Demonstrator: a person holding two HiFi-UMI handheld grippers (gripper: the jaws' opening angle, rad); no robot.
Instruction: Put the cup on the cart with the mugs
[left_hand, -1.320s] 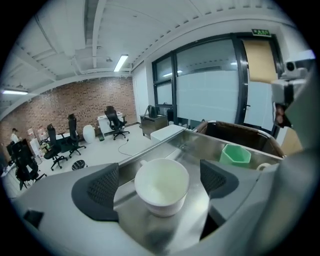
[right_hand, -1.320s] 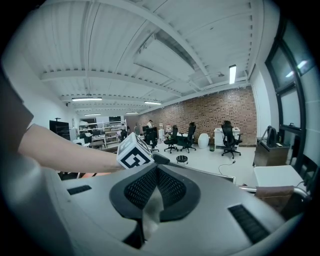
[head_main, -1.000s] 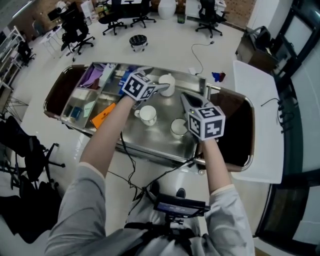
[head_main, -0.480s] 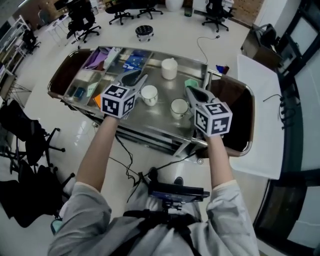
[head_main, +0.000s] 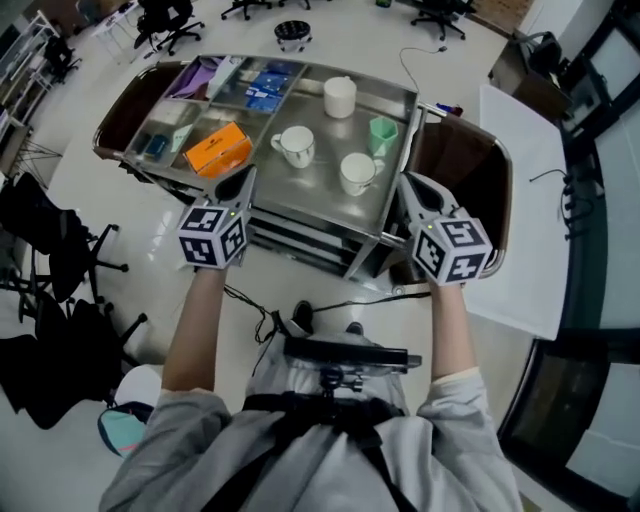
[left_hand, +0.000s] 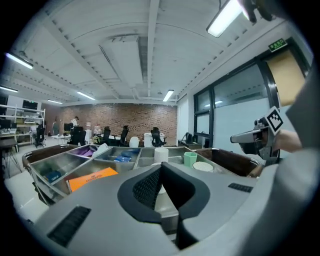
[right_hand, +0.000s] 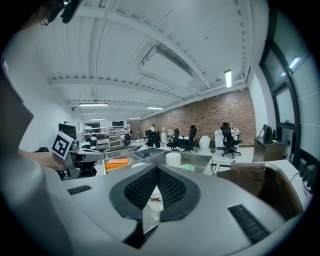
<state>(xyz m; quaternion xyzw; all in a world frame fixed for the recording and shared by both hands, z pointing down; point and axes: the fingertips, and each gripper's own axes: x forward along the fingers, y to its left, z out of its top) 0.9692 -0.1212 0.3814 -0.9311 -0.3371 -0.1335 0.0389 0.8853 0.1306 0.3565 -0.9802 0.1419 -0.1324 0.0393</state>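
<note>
Looks done: tall white handleless cup (head_main: 340, 97) upright on far side of steel cart (head_main: 320, 195), just beyond two white mugs (head_main: 296, 146). Left gripper (head_main: 245, 180) and right gripper (head_main: 409, 185) both closed, empty, near side, clear of cart. Nothing left, seemingly.

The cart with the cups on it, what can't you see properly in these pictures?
- Orange box: its print is too small in the head view.
- Handled mug: in the left gripper view the shut left claw hides most of it.
- Cart: its lower shelves sit under its own top in the head view.
- Blue packets: too small to name in any view.
</note>
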